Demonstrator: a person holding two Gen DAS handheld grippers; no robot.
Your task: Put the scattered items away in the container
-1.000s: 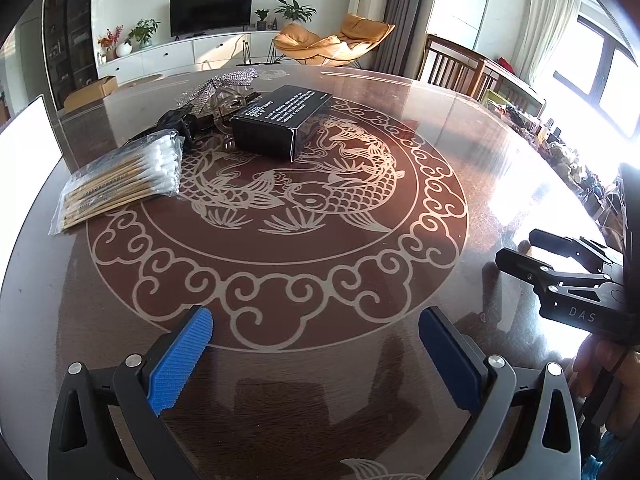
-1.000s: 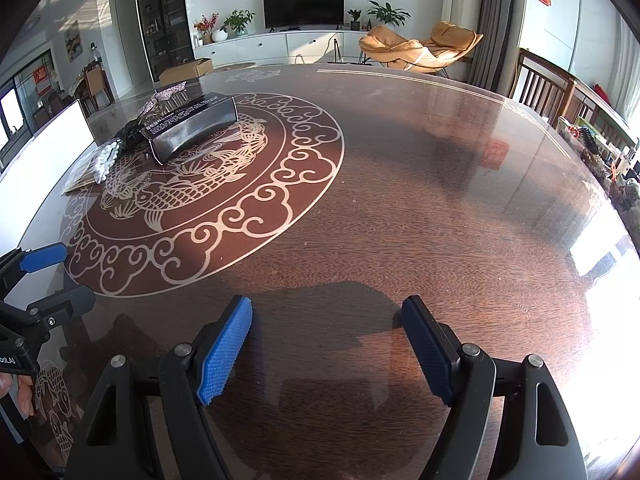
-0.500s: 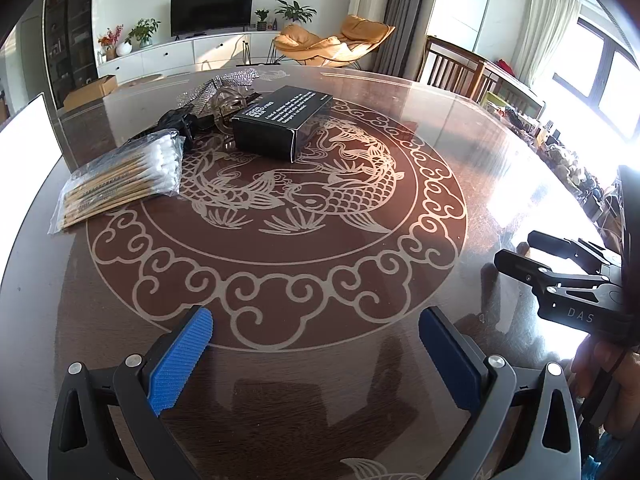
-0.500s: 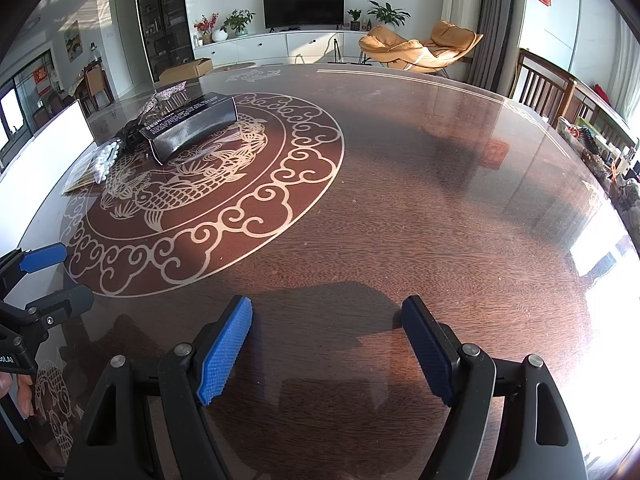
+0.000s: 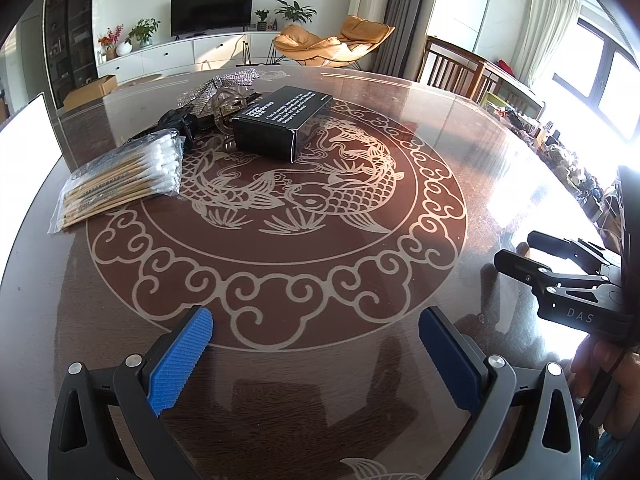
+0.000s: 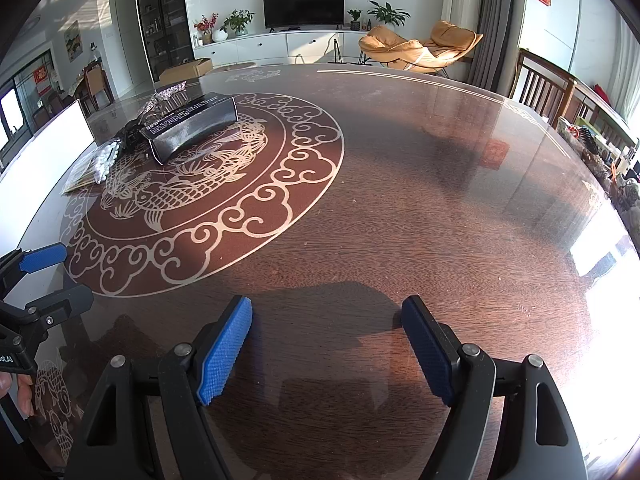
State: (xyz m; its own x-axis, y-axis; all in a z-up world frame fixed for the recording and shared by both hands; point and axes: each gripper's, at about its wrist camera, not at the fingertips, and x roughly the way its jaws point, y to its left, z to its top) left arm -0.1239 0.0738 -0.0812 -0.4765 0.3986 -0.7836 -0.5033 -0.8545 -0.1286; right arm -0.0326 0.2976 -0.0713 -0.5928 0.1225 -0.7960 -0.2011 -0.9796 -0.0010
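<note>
A: Where are the scattered items?

B: At the far left of the counter (image 5: 460,128), well apart from both sets of fingers. A black box (image 5: 282,120) lies flat on the fish design; a bag of cotton swabs (image 5: 120,180) lies to its left, nearer the camera. Behind the box sit a dark tangled item (image 5: 176,122), something clear and a sparkly silver piece (image 5: 216,86).

A: And the container?

B: I can only see a white panel (image 5: 28,136) at the left edge; I cannot tell whether that is it.

A: The fingers?

B: The left gripper (image 5: 316,356) is spread wide, with nothing between its blue pads. The right gripper (image 6: 326,344) is likewise wide apart and empty, over bare wood.
</note>
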